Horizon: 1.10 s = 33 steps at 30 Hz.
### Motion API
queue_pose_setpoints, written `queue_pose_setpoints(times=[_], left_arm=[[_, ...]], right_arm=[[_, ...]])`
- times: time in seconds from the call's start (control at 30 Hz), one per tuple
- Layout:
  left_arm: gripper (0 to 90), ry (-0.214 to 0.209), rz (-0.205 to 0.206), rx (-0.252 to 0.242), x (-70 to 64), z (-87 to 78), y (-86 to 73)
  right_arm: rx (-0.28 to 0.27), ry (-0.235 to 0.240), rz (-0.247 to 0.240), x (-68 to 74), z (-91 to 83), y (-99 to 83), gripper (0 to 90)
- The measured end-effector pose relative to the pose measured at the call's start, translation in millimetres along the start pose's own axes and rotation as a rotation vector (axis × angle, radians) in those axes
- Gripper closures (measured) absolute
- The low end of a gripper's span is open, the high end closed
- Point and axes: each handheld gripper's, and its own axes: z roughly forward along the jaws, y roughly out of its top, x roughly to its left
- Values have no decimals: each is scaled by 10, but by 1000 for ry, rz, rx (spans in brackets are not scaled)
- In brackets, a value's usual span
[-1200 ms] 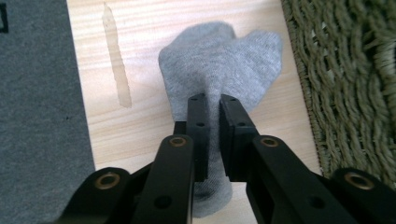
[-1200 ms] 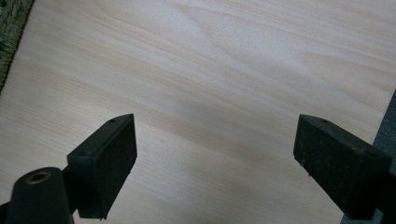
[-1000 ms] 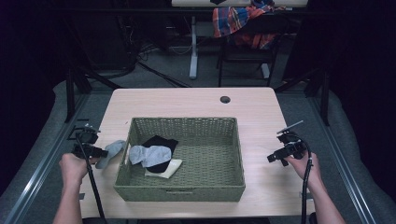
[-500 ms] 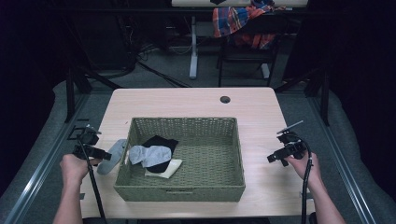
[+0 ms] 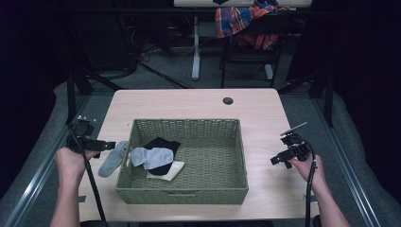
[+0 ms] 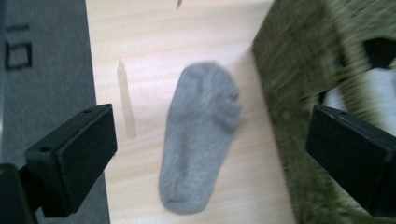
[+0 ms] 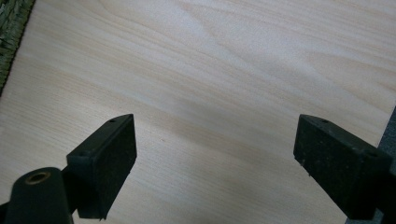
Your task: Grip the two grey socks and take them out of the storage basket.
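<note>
- High view: the left gripper (image 5: 101, 144), held in the person's left hand (image 5: 71, 161), hangs over the left edge of the pale wooden table (image 5: 189, 101); a flat grey fabric sock (image 5: 113, 158) lies on the tabletop just beyond and below its tips, beside the left wall of the rectangular green woven basket (image 5: 184, 194); in the basket, past the sock, lie a light blue-grey sock (image 5: 151, 157), a black cloth (image 5: 163, 145) and a cream cloth (image 5: 168, 171); the right gripper (image 5: 279, 161), in the right hand (image 5: 307, 165), points towards the basket's right wall, clearly apart from it
- Left gripper view: the jaws stand wide apart, holding nothing; the grey sock (image 6: 201, 140) lies lengthwise between them on the wood; the basket wall (image 6: 299, 93) runs close by the right jaw, blurred
- Right gripper view: the jaws are spread wide over bare pale wood (image 7: 210, 93), nothing between them; a corner of the basket (image 7: 11, 28) shows far off to the upper left of the left jaw
</note>
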Motion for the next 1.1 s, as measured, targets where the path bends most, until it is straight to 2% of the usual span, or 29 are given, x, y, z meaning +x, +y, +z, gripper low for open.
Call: queue_pose_setpoints(times=[0.2, 0.27, 0.4, 0.53, 0.67, 0.73, 1.0, 1.07, 1.1], left_arm=[[1, 3, 123, -64, -393, -187, 162], [1, -11, 166, -64, -532, -220, 207], [5, -31, 228, -58, -735, -206, 263], [13, -50, 260, -37, -892, -119, 291], [29, -88, 292, -4, -1010, -5, 298], [38, -100, 296, 9, -1048, 56, 295], [48, -117, 323, 43, -1175, 173, 313], [48, -121, 344, 66, -1276, 247, 320], [48, -121, 344, 66, -1276, 247, 320]], right_arm=[[4, -2, -3, 2, -1, 2, 129], [3, -1, -3, 3, 0, 1, 129], [6, -1, -5, 2, -2, 2, 129], [-5, 3, 4, -3, -3, -1, 129], [-1, 3, 2, -5, -3, 0, 129], [-4, 5, 0, 2, -5, 1, 129], [-6, 0, 9, -2, -11, 4, 129], [-2, 1, -1, 5, -22, -4, 129], [-6, 4, 3, 4, -20, -10, 129]])
